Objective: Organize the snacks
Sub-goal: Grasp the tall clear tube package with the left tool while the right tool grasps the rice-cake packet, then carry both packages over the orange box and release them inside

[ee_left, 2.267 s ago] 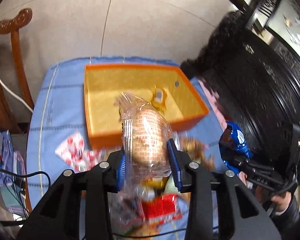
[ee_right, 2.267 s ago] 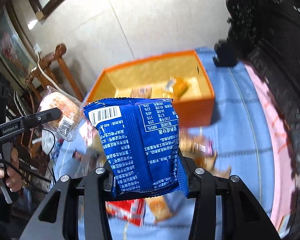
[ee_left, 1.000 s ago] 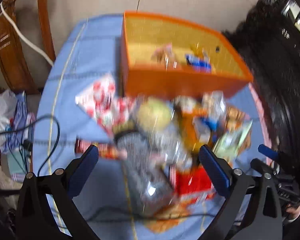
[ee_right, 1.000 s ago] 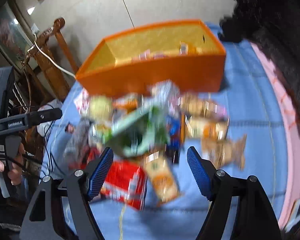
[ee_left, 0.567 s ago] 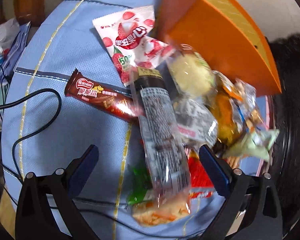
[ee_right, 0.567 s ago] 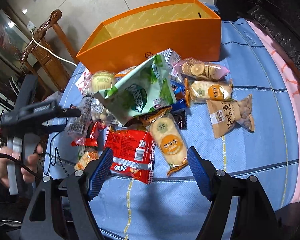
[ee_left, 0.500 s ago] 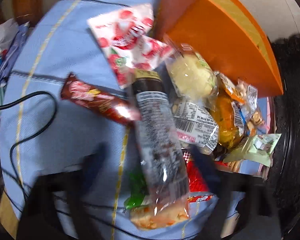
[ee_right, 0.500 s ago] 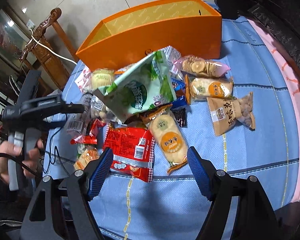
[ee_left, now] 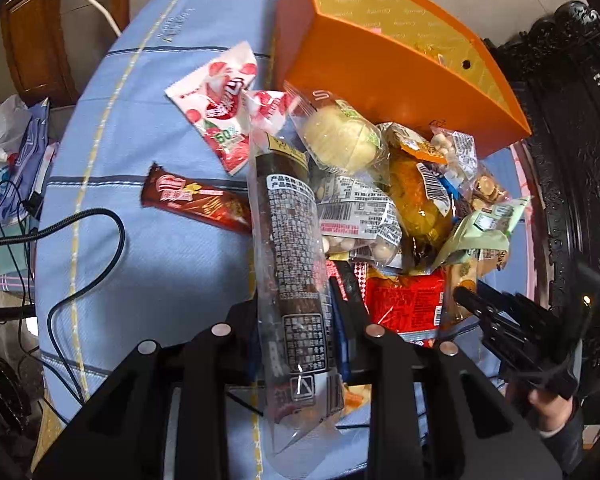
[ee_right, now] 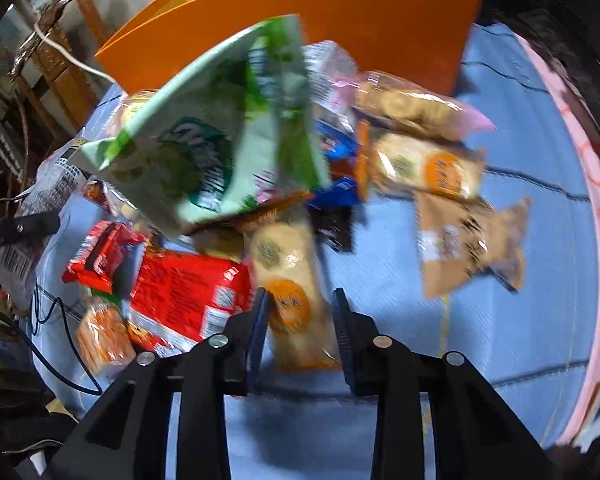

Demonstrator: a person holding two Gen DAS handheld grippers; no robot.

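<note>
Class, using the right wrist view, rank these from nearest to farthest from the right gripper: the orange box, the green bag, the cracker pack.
1. Cracker pack, between the right gripper fingers.
2. Green bag, up and left, atop the pile.
3. Orange box, at the back.

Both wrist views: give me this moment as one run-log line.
left gripper: shut on long clear dark-printed snack sleeve | right gripper: closing around round-cracker pack | orange box: behind pile

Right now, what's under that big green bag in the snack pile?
The green bag lies over a blue packet and the cracker pack between the right tongs; the rest is hidden.
</note>
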